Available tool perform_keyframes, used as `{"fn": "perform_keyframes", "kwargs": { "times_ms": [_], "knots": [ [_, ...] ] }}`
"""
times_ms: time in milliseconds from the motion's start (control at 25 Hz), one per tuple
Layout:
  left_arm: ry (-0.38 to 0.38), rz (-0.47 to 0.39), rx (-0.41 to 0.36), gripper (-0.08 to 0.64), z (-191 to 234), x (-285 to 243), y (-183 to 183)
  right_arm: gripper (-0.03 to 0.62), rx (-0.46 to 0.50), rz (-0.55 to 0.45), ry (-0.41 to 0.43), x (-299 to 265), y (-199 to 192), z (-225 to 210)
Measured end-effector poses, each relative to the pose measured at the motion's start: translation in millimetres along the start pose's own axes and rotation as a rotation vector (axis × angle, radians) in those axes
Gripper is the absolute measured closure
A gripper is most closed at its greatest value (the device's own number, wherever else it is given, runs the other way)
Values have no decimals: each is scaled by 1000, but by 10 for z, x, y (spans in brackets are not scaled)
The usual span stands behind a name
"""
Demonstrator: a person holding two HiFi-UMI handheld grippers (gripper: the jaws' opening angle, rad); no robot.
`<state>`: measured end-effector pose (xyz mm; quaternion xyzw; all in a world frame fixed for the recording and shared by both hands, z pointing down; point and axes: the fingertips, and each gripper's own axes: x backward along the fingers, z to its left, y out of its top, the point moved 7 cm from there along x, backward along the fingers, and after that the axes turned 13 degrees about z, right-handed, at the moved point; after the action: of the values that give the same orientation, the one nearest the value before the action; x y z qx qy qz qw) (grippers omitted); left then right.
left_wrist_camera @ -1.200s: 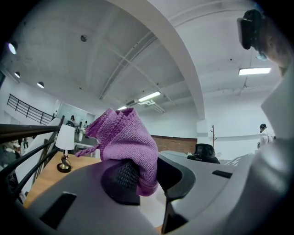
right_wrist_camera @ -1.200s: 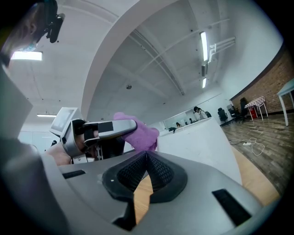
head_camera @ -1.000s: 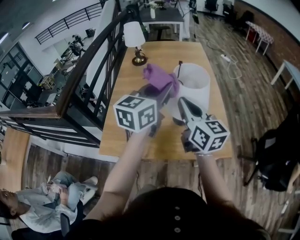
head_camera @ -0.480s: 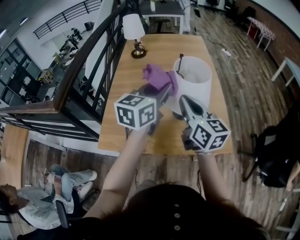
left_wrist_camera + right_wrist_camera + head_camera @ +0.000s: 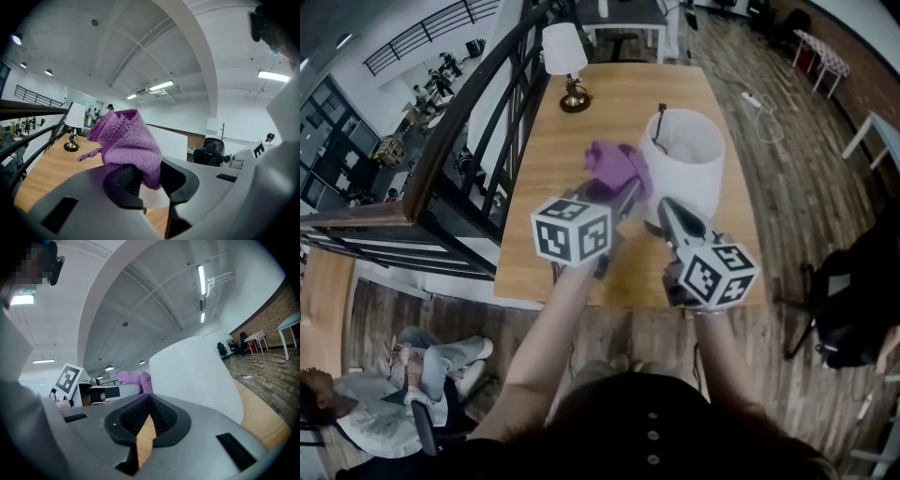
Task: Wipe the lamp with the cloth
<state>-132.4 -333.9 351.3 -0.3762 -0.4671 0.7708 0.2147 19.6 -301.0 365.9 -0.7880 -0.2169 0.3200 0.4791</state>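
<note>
2 lamps (image 5: 684, 169) (image 5: 565, 52), 1 cloth (image 5: 614, 167)

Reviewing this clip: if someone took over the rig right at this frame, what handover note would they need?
Left claw: shut on the purple cloth, held up at the left side of the big white lamp shade; contact can't be confirmed.
Right claw: shut, empty, low by the shade's near side.
The shade stands on the wooden table; a small lamp stands at the far end.
Done: cloth picked up and brought to the shade.
Left: wipe the shade; how much is already wiped can't be told.
</note>
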Motion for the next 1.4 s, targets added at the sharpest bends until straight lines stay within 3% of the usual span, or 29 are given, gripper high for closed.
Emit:
{"fn": "perform_keyframes", "kwargs": {
  "times_ms": [1400],
  "knots": [
    [-6,127,118,479,116,-77,-658,580,-26,43,-20,52,-208,26]
  ]
}}
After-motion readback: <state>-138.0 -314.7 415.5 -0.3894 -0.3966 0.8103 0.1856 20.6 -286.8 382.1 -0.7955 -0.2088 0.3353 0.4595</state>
